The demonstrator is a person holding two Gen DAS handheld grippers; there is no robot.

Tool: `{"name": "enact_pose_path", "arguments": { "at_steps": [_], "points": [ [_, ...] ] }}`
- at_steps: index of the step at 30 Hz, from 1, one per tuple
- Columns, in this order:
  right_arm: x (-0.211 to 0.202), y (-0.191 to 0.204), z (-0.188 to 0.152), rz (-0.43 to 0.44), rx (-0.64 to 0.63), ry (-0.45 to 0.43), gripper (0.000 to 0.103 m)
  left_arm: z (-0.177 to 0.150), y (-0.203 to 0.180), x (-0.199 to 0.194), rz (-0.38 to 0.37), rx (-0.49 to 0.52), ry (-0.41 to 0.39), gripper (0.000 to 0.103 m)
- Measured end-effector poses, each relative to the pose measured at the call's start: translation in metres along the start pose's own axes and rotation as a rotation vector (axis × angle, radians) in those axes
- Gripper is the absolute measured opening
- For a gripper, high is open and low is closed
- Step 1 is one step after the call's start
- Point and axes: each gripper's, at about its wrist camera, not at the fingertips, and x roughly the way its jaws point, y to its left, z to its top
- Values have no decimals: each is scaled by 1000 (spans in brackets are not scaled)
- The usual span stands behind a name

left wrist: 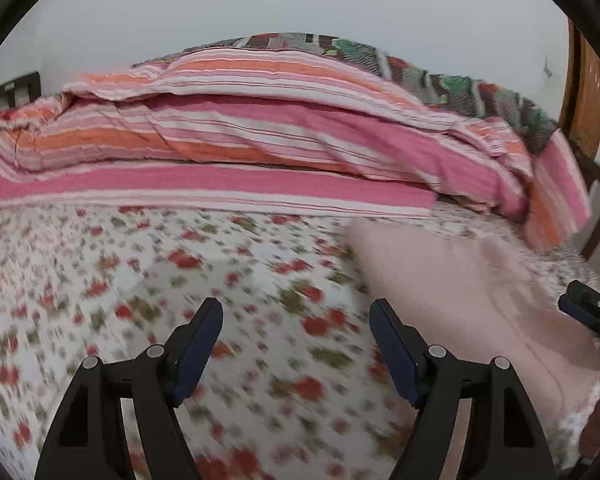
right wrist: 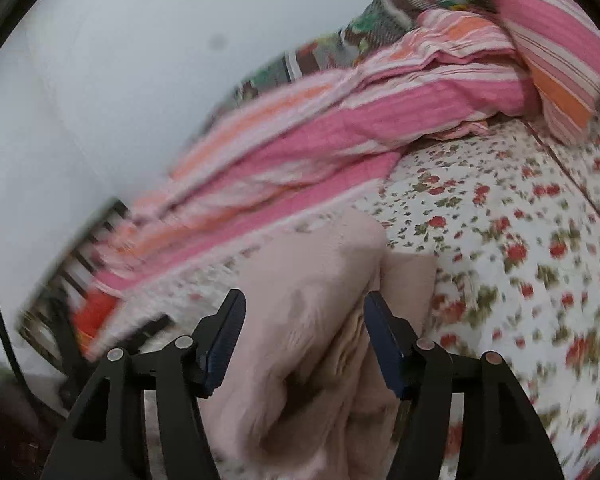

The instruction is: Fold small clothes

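We see our left claw [left wrist: 296, 316] released, jaws wide over the floral bed sheet [left wrist: 180, 280], with the pale pink garment [left wrist: 460, 280] lying to its right. Our right claw [right wrist: 304, 312] is released too, the garment [right wrist: 300, 280] bunched between its jaws; the striped quilt [right wrist: 340, 120] lies beyond.

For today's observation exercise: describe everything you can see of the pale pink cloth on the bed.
The pink cloth is plain, soft and fuzzy-looking, with no print. It lies rumpled and partly folded on the flowered sheet, near the striped blanket. The right gripper stands open around a bunched fold; whether its fingers touch is unclear.
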Motion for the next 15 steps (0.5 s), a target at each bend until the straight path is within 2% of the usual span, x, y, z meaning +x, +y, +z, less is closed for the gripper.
{"name": "enact_pose_path", "arguments": {
  "at_steps": [2, 4, 5, 6, 7, 9, 11, 12, 13, 15],
  "points": [
    [22, -2, 0, -67, 1, 46, 59, 3, 5, 9, 11, 1, 7, 74],
    [37, -7, -8, -76, 6, 73, 44, 1, 6, 15, -4, 2, 8, 74],
    [41, -9, -14, -80, 6, 71, 41, -2, 5, 18, -12, 13, 5, 74],
    [40, -7, -17, -77, -9, 54, 30, -4, 3, 20, -11, 29, 6, 74],
    [36, -3, -18, -77, -40, 32, 25, -6, 0, 22, -5, 43, 9, 74],
    [15, 6, -19, -24, -97, -39, 22, -8, -5, 24, 4, 74, 11, 74],
    [-10, 1, -20, 66, -74, -117, 20, -9, -9, 23, 0, 80, 12, 74],
    [-17, -3, -20, 77, -65, -139, 19, -9, -10, 21, -25, 76, 14, 74],
    [-16, -8, -21, 28, -61, -137, 17, -9, -11, 19, -46, 71, 14, 74],
    [6, -18, -23, -101, -39, -53, 14, -8, -15, 14, -73, 68, 7, 74]
  ]
}}
